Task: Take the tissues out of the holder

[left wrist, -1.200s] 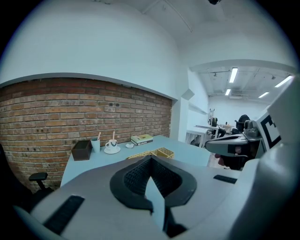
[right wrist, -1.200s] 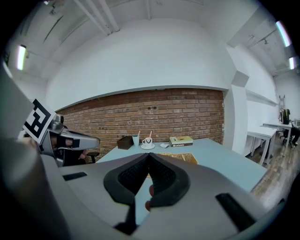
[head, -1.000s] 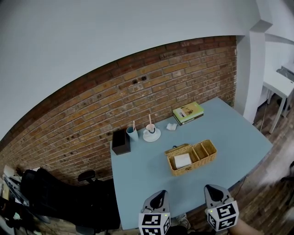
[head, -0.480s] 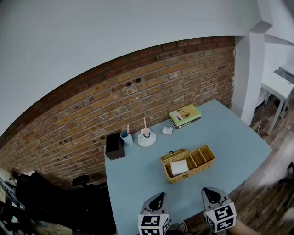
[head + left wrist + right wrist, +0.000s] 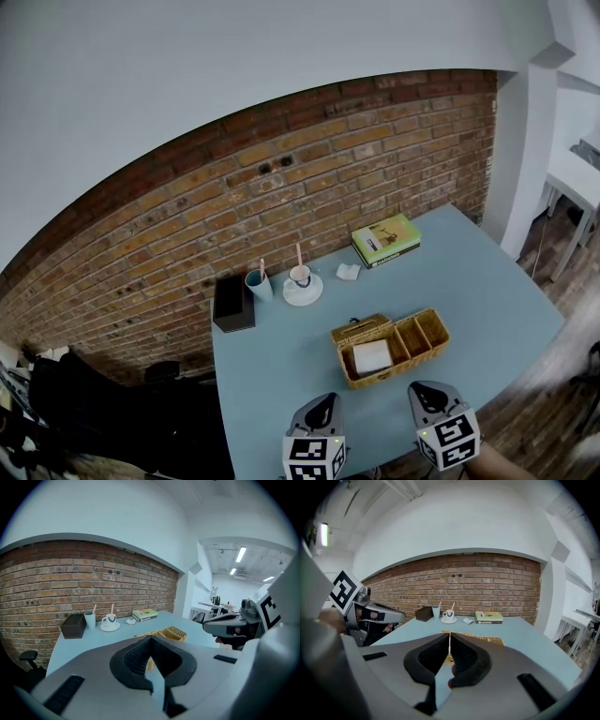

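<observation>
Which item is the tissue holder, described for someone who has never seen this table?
On the pale blue table by the brick wall, look nearer than the cup and saucer and the book. The holder is the tan, divided wicker basket, the only woven thing there, with a white tissue stack in its left end.

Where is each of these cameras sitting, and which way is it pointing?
Head view: on the person's head, looking steeply down at the blue table and wicker basket; left tongs and right tongs show at the bottom.
Left gripper view: on the left tongs, looking along their shut jaws toward the brick wall; right tongs show at right.
Right gripper view: on the right tongs, same heading; left tongs at left.
All share the wicker basket.
</observation>
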A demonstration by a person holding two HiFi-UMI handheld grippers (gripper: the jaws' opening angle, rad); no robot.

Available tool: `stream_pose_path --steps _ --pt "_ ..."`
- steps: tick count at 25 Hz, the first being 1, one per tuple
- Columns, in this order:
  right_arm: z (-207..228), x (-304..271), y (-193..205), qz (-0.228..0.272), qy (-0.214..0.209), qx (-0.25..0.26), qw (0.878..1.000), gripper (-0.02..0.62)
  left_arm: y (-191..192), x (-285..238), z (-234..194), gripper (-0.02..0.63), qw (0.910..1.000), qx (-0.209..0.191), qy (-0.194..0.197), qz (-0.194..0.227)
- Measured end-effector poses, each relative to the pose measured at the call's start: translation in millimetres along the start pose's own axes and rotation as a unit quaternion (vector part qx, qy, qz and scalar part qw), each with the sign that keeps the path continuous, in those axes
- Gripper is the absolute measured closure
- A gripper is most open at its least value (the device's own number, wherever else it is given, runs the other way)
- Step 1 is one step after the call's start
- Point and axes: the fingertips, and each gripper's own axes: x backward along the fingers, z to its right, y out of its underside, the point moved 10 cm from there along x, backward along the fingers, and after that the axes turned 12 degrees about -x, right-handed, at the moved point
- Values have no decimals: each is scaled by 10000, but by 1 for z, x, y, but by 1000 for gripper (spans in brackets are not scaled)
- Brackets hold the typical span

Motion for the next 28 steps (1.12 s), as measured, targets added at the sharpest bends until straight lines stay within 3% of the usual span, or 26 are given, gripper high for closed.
stream_pose_path --steps 10,16,28 --pt "16 -76 -44 -299 -92 214 9993 606 -8 -50 -45 604 9994 303 84 -155" --pt "35 -106 -53 -505 -143 385 9979 606 -10 -79 -48 604 9988 343 175 -314" --pt "71 -138 -59 -1036 -949 864 9863 603 -18 -98 -29 604 9952 564 -459 -658"
